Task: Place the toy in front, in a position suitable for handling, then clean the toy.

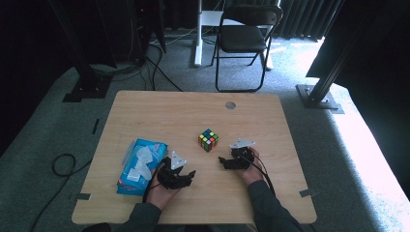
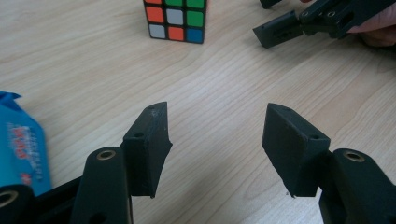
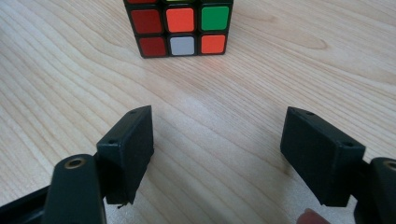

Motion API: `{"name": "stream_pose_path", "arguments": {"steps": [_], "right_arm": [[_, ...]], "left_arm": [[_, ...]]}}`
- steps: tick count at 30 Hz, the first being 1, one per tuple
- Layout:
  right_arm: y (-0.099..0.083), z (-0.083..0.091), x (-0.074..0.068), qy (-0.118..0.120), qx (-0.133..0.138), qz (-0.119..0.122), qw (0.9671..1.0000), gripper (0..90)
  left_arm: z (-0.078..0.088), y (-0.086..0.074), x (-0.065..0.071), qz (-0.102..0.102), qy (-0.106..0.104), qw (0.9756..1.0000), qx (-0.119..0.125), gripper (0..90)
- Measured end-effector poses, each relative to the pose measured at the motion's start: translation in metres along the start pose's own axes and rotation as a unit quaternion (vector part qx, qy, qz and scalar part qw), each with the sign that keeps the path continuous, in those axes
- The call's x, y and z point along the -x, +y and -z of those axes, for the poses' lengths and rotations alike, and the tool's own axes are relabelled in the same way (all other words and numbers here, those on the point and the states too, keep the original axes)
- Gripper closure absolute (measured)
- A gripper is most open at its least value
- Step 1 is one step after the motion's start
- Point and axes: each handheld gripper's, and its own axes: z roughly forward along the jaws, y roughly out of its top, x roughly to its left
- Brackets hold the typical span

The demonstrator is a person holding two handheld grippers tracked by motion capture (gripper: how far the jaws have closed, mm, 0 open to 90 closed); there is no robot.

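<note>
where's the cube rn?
The cube stands on the table right of centre in the high view, just beyond and between the open left gripper and right gripper, touching neither.

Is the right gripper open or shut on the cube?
Open: right gripper shows bare table between its fingers; cube lies ahead, untouched.

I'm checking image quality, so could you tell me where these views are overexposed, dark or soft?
High view: daylight blows out the floor at right, the left background is very dark, and the cube looks soft. Both gripper views: evenly lit table, with the near jaws slightly blurred.
</note>
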Motion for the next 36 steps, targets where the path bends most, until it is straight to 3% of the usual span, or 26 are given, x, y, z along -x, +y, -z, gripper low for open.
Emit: {"name": "stream_pose_path", "arguments": {"steps": [6, 12, 20, 36], "right_arm": [[0.0, 0.0, 0.0, 0.0, 0.0, 0.0, 1.0, 25.2], [0.0, 0.0, 0.0, 0.0, 0.001, -0.001, 1.0, 25.3], [-0.001, 0.001, 0.0, 0.0, 0.001, 0.001, 1.0, 25.3], [-0.001, 0.001, 0.0, 0.0, 0.001, 0.0, 1.0, 25.3]], "left_arm": [[0.015, 0.003, -0.008, 0.0, 0.017, 0.9998, 0.013, 41.2], [0.034, 0.006, -0.017, 0.022, 0.019, 0.999, 0.035, 41.2], [0.05, 0.005, -0.037, 0.042, 0.059, 0.9967, 0.037, 41.2], [0.072, 0.0, -0.051, 0.038, 0.11, 0.992, 0.048, 39.4]]}}
